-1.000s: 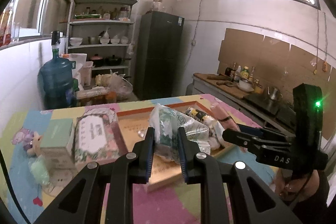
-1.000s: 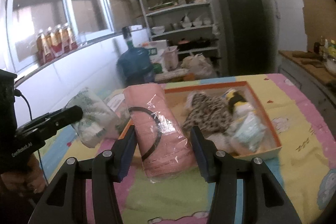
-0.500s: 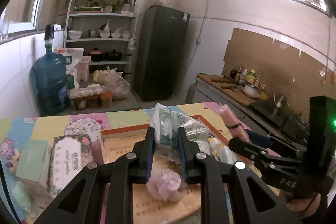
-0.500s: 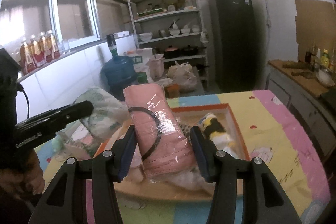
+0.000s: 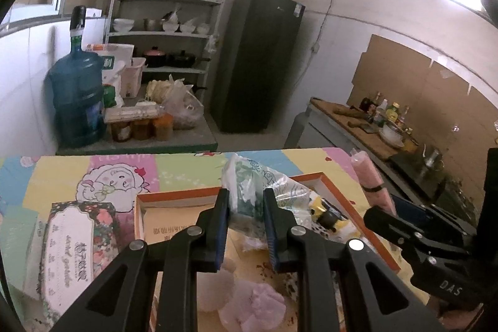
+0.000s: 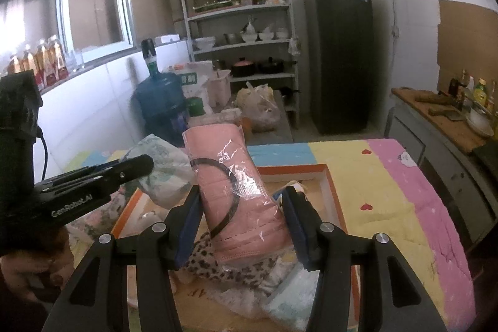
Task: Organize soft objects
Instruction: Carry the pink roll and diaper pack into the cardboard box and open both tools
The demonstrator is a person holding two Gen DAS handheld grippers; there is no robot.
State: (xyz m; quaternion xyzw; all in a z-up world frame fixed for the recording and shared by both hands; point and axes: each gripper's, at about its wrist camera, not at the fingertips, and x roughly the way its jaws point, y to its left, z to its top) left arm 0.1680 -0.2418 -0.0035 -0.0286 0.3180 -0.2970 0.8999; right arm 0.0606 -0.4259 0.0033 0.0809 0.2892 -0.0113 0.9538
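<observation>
**Packets carried over the orange-rimmed tray, one per gripper**

Left gripper (image 5: 246, 218) has its fingers pinching a crinkly green-and-white plastic packet (image 5: 253, 187), gripped low on its body so that the bulk stands up and forward between the blue pads. Held that way, the soft bag cannot sag out of the grip, and it hangs above the near half of the tray (image 5: 174, 196), whose bare cardboard floor shows beneath it. A lilac plush (image 5: 252, 305) lies in the tray just under the fingers, and a yellow-and-black soft toy (image 5: 325, 215) sits further right.

Right gripper (image 6: 239, 226) pinches a pink pack of face masks (image 6: 236, 185) in clear wrap, clamped at its lower end, with the length tilting up and away. It hovers over the tray's right side (image 6: 334, 198), above a leopard-print fabric piece (image 6: 224, 262) and some pale wrapped items already lying there. The grip at one end leaves the far end free to be laid down first, I would judge.

Both packets appear to be on their way into the tray, which serves as the collecting place. A floral tissue box (image 5: 70, 248) remains outside it on the colourful tabletop (image 6: 389, 182), so the sorting seems part done. The crowded right side may call for some care in setting the mask pack flat.
</observation>
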